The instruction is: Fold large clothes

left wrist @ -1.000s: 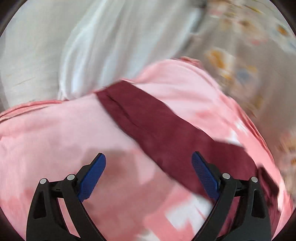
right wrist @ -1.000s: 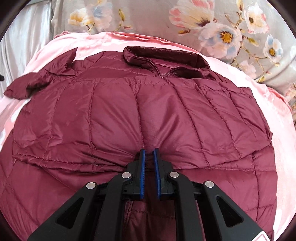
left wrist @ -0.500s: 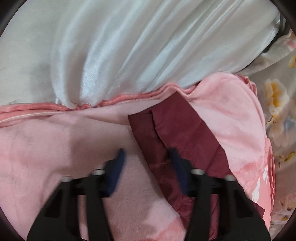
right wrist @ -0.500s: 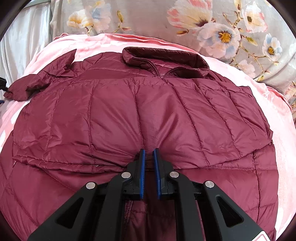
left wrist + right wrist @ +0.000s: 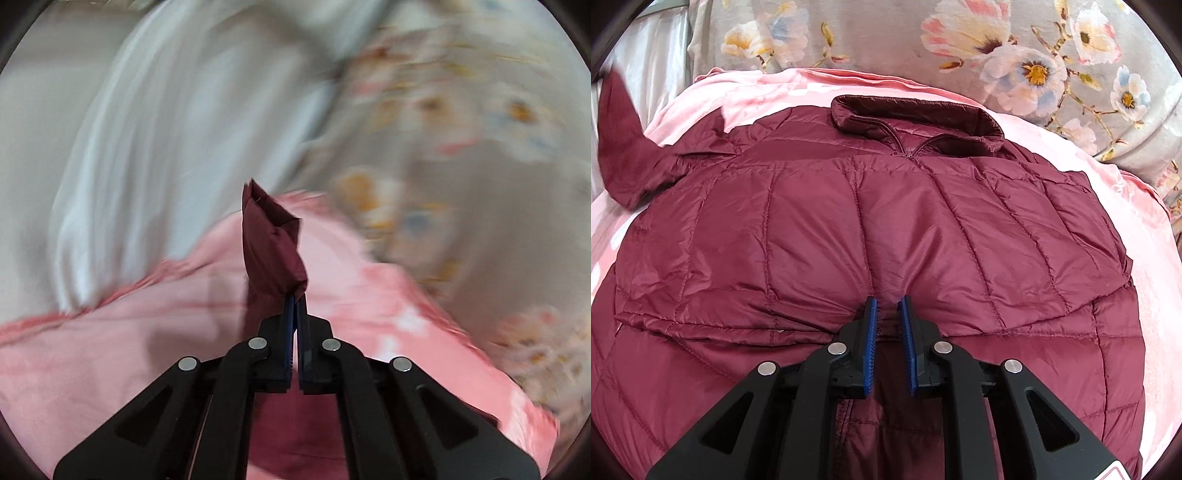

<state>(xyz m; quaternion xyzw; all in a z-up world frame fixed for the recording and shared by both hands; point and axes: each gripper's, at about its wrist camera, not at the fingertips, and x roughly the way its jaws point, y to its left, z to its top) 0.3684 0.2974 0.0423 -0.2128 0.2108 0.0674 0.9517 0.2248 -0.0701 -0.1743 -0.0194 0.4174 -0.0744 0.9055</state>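
A maroon quilted jacket (image 5: 849,221) lies front up on a pink blanket (image 5: 1152,258), collar at the far side. My right gripper (image 5: 886,306) sits at the jacket's middle, where the seams pucker toward its tips. Its jaws are opening, with a ridge of the fabric still between the blue pads (image 5: 870,332). The jacket's left sleeve (image 5: 620,147) rises off the blanket at the far left. In the left wrist view my left gripper (image 5: 295,295) is shut on the sleeve end (image 5: 269,240), which stands up above the pink blanket (image 5: 110,350).
Grey floral bedding (image 5: 923,37) runs along the far side and right of the blanket. A white satin sheet (image 5: 147,147) lies beyond the blanket's left edge. The left wrist view is blurred by motion.
My left gripper closed on the sleeve end and lifted it off the blanket. The right gripper stayed put, and the gap between its pads widened a little.
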